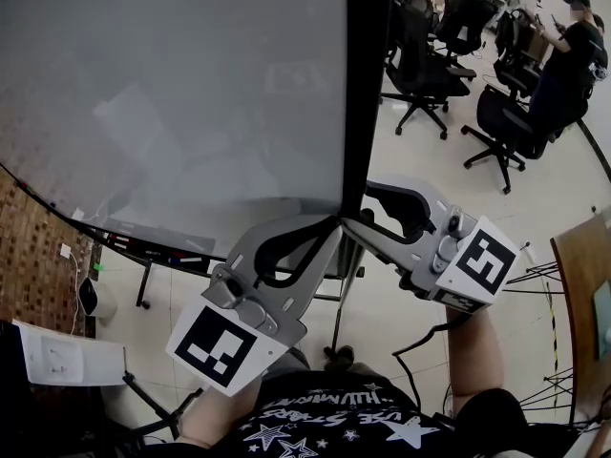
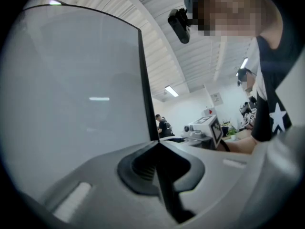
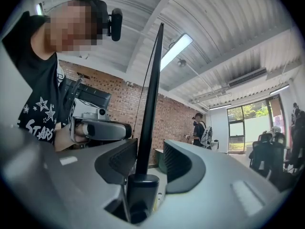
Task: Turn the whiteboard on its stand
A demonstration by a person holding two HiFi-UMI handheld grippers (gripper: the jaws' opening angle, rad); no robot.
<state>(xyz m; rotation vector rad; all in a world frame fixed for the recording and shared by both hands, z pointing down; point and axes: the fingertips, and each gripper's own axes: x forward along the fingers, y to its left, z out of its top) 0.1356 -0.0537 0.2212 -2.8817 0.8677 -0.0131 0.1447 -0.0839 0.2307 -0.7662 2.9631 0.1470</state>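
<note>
The whiteboard [image 1: 172,93] fills the upper left of the head view, tilted, with its black frame edge [image 1: 361,113] running down the right side. My left gripper [image 1: 332,225] is shut on the frame at the board's lower corner; in the left gripper view its jaws [image 2: 157,144] meet on the dark frame [image 2: 147,89] beside the grey board face [image 2: 71,104]. My right gripper [image 1: 361,219] straddles the same edge from the other side. In the right gripper view its jaws [image 3: 150,163] stand open, with the thin frame [image 3: 151,104] between the pads and a gap on the right.
The stand's legs [image 1: 143,284] and a marker tray [image 1: 153,249] lie below the board. Office chairs [image 1: 425,46] and a person [image 1: 573,46] are at the back right. A wooden tabletop [image 1: 582,294] is at the right edge, a white sheet [image 1: 67,356] at lower left.
</note>
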